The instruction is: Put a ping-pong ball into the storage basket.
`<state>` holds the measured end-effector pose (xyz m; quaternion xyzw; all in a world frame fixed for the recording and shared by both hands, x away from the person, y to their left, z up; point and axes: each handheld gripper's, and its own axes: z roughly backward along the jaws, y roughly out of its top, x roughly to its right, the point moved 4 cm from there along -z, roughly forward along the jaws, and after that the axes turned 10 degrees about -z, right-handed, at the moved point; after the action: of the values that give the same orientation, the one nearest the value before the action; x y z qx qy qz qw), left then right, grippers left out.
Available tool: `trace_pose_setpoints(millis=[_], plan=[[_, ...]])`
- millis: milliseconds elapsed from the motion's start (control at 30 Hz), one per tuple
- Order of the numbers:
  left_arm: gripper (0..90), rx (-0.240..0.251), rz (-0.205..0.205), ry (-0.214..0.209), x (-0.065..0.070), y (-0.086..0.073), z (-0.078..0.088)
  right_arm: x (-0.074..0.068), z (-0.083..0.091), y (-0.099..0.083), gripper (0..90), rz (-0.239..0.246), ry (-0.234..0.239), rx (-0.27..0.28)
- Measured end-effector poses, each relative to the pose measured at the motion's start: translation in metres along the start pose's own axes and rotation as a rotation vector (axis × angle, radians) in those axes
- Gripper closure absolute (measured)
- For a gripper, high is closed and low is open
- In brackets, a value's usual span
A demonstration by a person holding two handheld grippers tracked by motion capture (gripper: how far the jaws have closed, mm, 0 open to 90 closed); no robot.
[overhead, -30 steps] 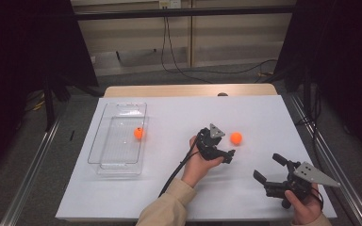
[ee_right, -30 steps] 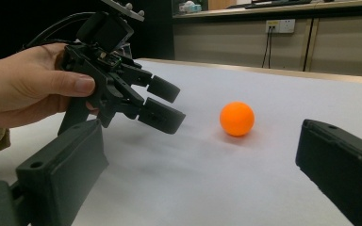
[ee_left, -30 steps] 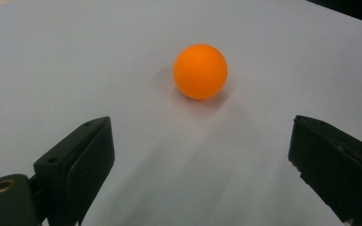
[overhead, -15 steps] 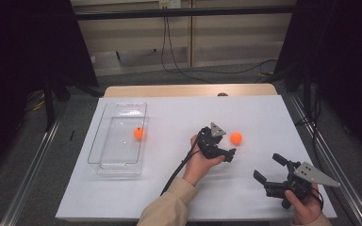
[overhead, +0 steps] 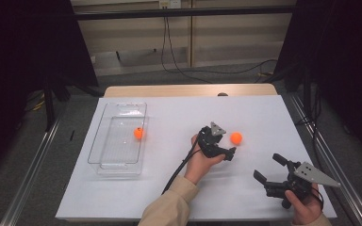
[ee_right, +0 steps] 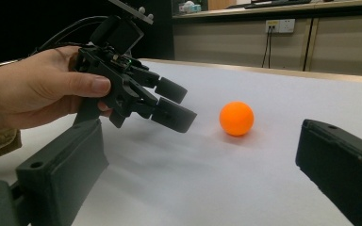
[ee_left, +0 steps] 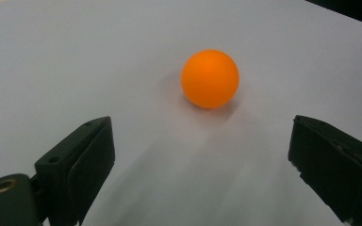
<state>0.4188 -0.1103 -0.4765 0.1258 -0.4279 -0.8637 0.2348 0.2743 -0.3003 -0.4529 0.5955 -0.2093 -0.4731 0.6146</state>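
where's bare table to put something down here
Bare white table runs along the far edge, and between the clear tray and the left tongs. The near left corner is bare too. It is crowded at the right, around the loose orange ball, the left tongs and the right tongs.

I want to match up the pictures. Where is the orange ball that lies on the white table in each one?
High view: the orange ball lies right of middle, just beyond the left gripper.
Left gripper view: the ball sits above middle, ahead of the open jaws, untouched.
Right gripper view: the ball sits right of middle, beside the left gripper.
Shared landmark: the white table.
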Motion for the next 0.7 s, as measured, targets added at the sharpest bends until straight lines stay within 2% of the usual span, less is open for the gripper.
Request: trace_pose_setpoints(millis=[700], plan=[[7.9, 0.012, 0.011, -0.003, 0.0016, 0.0101, -0.0094, -0.0001, 0.0004, 0.0000, 1.6, -0.002, -0.001, 0.000]])
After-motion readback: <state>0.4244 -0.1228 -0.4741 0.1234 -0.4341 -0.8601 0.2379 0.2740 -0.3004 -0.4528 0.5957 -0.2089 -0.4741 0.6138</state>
